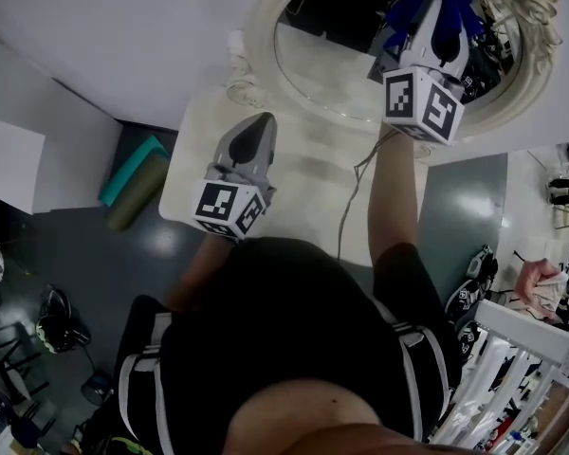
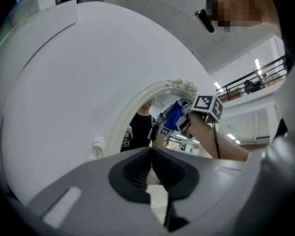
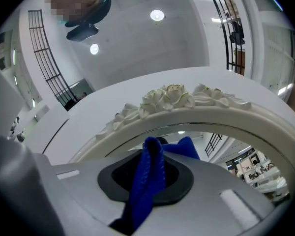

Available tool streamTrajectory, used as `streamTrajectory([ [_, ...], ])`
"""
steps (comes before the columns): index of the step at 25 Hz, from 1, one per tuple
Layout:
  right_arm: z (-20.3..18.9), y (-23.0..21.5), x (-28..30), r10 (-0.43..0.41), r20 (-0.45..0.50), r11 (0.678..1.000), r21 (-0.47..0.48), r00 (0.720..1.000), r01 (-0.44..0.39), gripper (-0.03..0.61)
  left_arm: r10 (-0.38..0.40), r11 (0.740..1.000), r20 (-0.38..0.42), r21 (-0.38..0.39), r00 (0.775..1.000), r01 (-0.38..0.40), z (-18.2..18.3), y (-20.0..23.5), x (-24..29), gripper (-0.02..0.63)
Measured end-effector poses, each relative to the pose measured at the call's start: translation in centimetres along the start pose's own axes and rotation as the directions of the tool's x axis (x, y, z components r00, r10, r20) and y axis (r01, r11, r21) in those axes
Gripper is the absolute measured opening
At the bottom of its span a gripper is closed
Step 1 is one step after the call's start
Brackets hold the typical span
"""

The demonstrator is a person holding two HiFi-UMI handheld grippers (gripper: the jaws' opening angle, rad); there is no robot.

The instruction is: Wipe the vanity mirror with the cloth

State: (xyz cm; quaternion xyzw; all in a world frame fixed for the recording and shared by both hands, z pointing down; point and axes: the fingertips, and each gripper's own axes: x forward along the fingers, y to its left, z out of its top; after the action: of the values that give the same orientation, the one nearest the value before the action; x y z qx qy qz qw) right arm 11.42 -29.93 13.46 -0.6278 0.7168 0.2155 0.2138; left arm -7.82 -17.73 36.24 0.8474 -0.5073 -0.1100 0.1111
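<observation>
Right tool: pinching the blue cloth, held at the vanity mirror glass below its rose crest, probably for wiping. Left tool: pressed together, empty, parked over the white desk below the mirror.

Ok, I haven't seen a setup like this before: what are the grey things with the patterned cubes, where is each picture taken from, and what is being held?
There is no robot here. A person holds a hand-held gripper in each hand, and the marker cubes are part of those tools. The head view looks down from the person's head onto a white vanity table and an oval mirror in an ornate frame. The other two views ride on the grippers and look along their jaws. The right gripper is in front of the mirror glass, shut on a blue cloth. The left gripper is over the table, jaws together with nothing between them. A cable trails across the table.
</observation>
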Motion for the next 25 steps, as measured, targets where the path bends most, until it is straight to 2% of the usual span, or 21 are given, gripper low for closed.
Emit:
streamTrajectory([
  [5,-1.0,3.5,0.4,0.058,-0.026,0.996,-0.068,0.998,-0.059,0.038,0.011,1.0,0.003,0.001,1.0,-0.011,0.2,0.6,-0.5,0.011],
  [11,-2.1,6.8,0.7,0.093,-0.048,0.99,-0.097,0.995,-0.097,0.038,0.032,0.999,0.006,0.002,0.999,-0.032,0.6,1.9,-1.4,0.011],
  [17,-4.9,11.4,0.2,0.171,-0.096,0.953,-0.236,0.981,-0.189,0.038,0.045,0.999,0.007,0.001,0.999,-0.045,0.6,2.5,-1.9,0.011],
  [25,-8.2,14.4,-0.5,0.23,-0.148,0.924,-0.276,0.962,-0.263,0.038,0.068,0.998,0.008,-0.001,0.998,-0.068,0.5,3.2,-2.4,0.011],
])
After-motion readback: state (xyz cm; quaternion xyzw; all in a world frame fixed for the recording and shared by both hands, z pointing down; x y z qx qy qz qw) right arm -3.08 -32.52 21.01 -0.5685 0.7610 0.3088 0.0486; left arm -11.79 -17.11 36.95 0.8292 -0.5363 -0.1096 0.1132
